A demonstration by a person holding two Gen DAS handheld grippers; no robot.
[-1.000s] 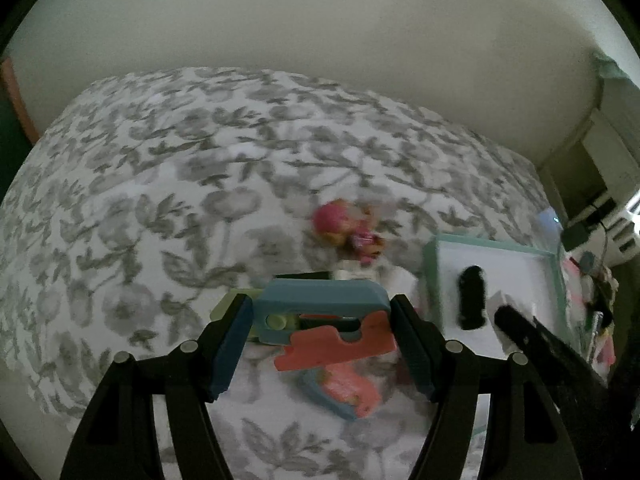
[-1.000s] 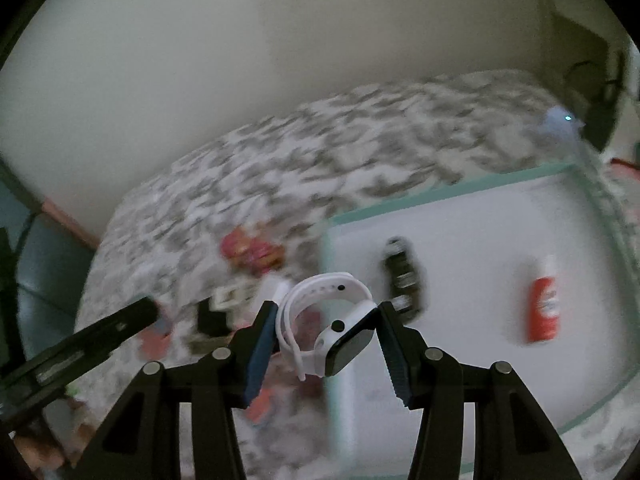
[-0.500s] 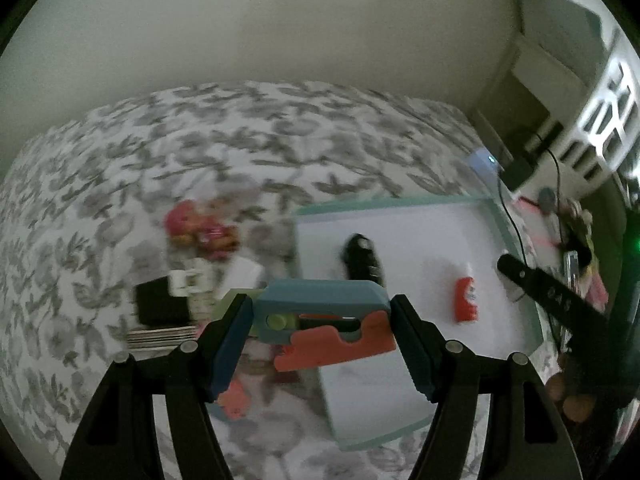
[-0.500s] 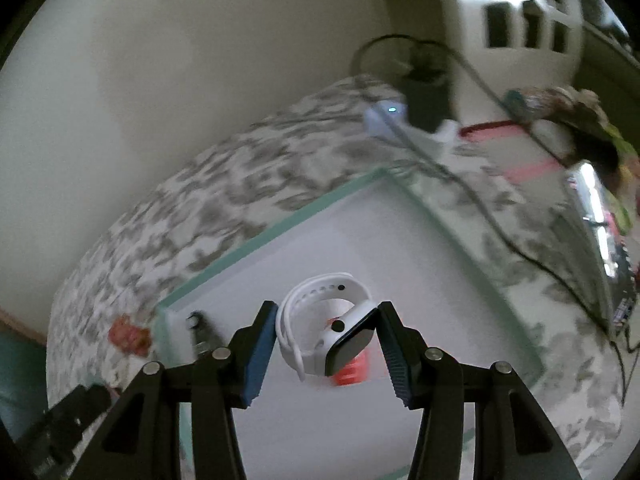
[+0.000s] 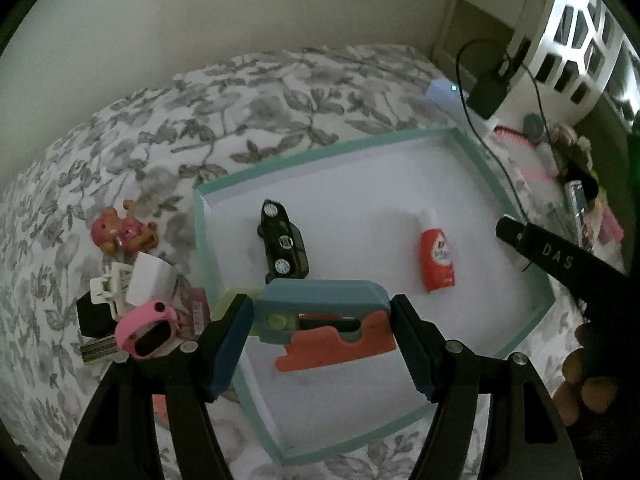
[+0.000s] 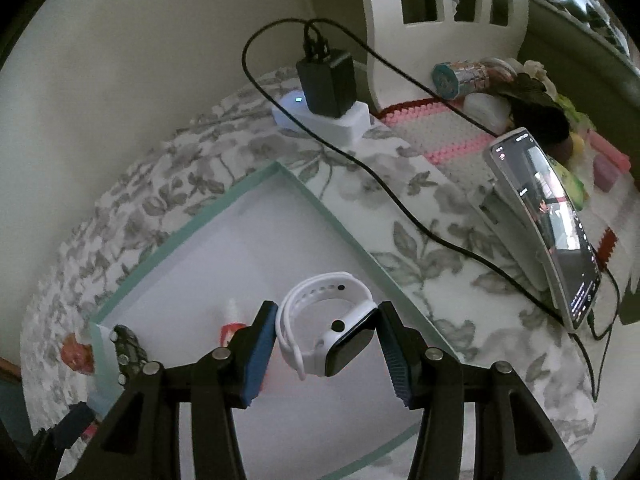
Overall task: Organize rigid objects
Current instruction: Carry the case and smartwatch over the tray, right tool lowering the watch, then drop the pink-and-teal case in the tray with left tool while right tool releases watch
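Left gripper [image 5: 322, 330]: mine, jaws closed on the blue-and-coral utility knife [image 5: 326, 320]; its long axis runs crosswise, pad to pad.
Right gripper [image 6: 326, 340]: closed on the white smartwatch [image 6: 330, 332]; strap loop stands up, dark screen faces down and to the right.
Tray [image 5: 516, 220]: white floor, teal rim, resting on the floral bedspread [image 5: 240, 112]; it lies straight ahead of and beneath both grippers.
Left load vs tray: knife hangs over the tray's near-left corner, just inside the left rim.
Right load vs tray: watch hangs over the tray's floor, near the right rim [image 6: 352, 240].
Already in tray: black toy car [image 5: 284, 246] toward the left rim, red glue bottle [image 5: 436, 258] mid-floor.
Deciding relation: bare floor lies directly under each load; my judgement is a straight lowering suffices, knife clear of the car just beyond it.
Outside the left rim: pink watch [image 5: 146, 330], white clip [image 5: 108, 284], pink doll [image 5: 120, 234], not yet sorted.
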